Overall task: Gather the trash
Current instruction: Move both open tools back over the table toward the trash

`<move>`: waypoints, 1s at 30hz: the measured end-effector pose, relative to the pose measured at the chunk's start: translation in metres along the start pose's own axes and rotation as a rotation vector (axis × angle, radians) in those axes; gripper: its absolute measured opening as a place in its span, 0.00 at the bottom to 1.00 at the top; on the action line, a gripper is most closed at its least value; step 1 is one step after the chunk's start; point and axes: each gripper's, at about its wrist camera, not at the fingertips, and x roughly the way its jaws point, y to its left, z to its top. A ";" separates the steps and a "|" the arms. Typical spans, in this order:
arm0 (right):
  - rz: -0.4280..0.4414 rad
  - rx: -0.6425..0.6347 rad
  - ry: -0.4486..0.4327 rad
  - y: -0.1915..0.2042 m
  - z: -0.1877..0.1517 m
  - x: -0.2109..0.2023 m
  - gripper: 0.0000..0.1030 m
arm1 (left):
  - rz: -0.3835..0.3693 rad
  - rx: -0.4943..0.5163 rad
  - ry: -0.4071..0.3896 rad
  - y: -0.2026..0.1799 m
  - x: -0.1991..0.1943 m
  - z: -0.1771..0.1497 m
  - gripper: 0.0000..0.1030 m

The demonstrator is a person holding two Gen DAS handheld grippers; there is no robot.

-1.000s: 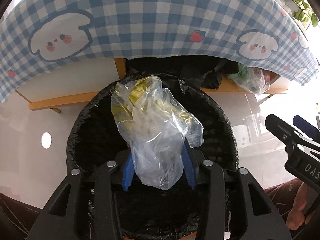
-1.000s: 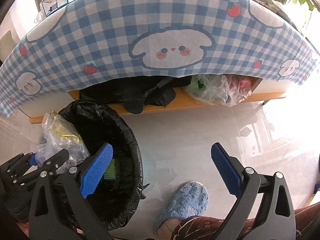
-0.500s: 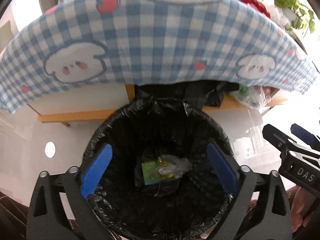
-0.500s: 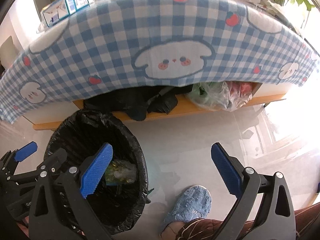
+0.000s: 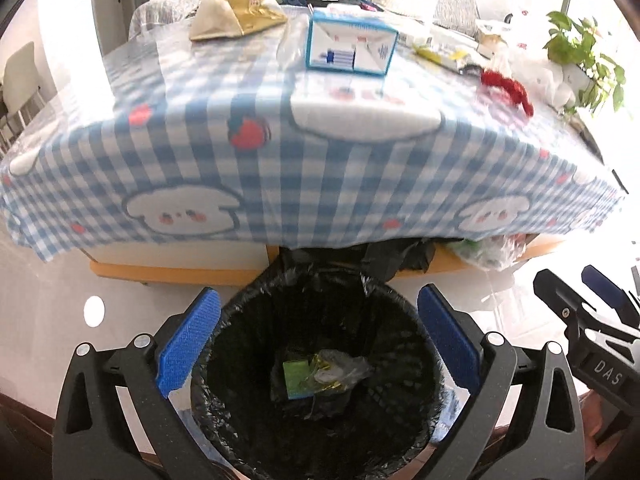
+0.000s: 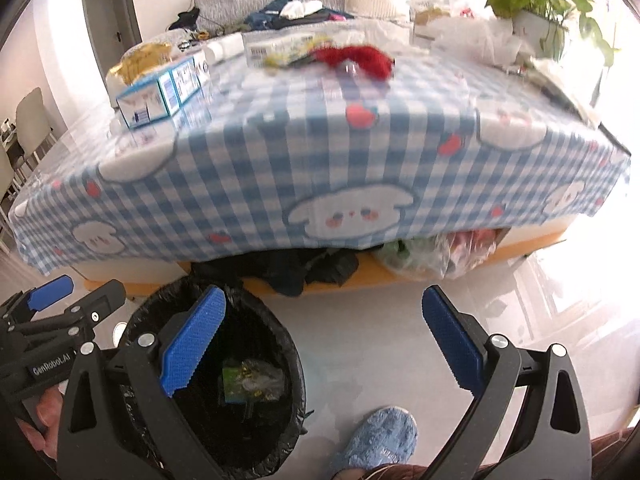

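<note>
A round bin with a black liner (image 5: 316, 292) (image 6: 288, 344) stands on the floor in front of the table. At its bottom lies a clear plastic bag with yellow scraps (image 5: 340, 372) (image 6: 256, 380) beside a green packet (image 5: 296, 376). My left gripper (image 5: 316, 344) hangs open above the bin, nothing between its blue pads. My right gripper (image 6: 320, 344) is open and empty too, right of the bin over bare floor. More trash lies on the checked tablecloth (image 5: 320, 152): a blue-and-white carton (image 5: 350, 46) (image 6: 148, 100), a gold wrapper (image 5: 236, 12), a red fluffy scrap (image 5: 506, 86) (image 6: 352, 58).
Black bags (image 6: 304, 268) and a clear bag of rubbish (image 6: 432, 256) sit on the shelf under the table. A person's blue slipper (image 6: 376, 440) rests on the pale floor right of the bin. A potted plant (image 6: 536, 4) stands on the table's far right; a sofa lies behind.
My left gripper opened and the clear bag dropped into the bin. Both grippers have since risen and tilted up, so the tabletop has come into view.
</note>
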 end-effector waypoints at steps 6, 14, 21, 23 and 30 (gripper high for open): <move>0.005 -0.010 -0.036 0.002 0.016 -0.011 0.92 | 0.006 -0.014 0.005 0.004 -0.008 0.018 0.94; -0.008 -0.046 -0.078 0.000 0.047 -0.020 0.92 | 0.011 -0.013 -0.020 0.012 -0.021 0.054 0.94; 0.000 -0.017 -0.086 -0.013 0.071 -0.018 0.92 | 0.010 -0.016 -0.026 0.016 -0.026 0.085 0.94; -0.003 -0.016 -0.090 -0.015 0.079 -0.016 0.92 | 0.008 -0.016 -0.023 0.014 -0.027 0.094 0.93; -0.016 -0.018 -0.103 -0.019 0.111 -0.012 0.92 | 0.011 -0.004 -0.037 0.003 -0.027 0.131 0.93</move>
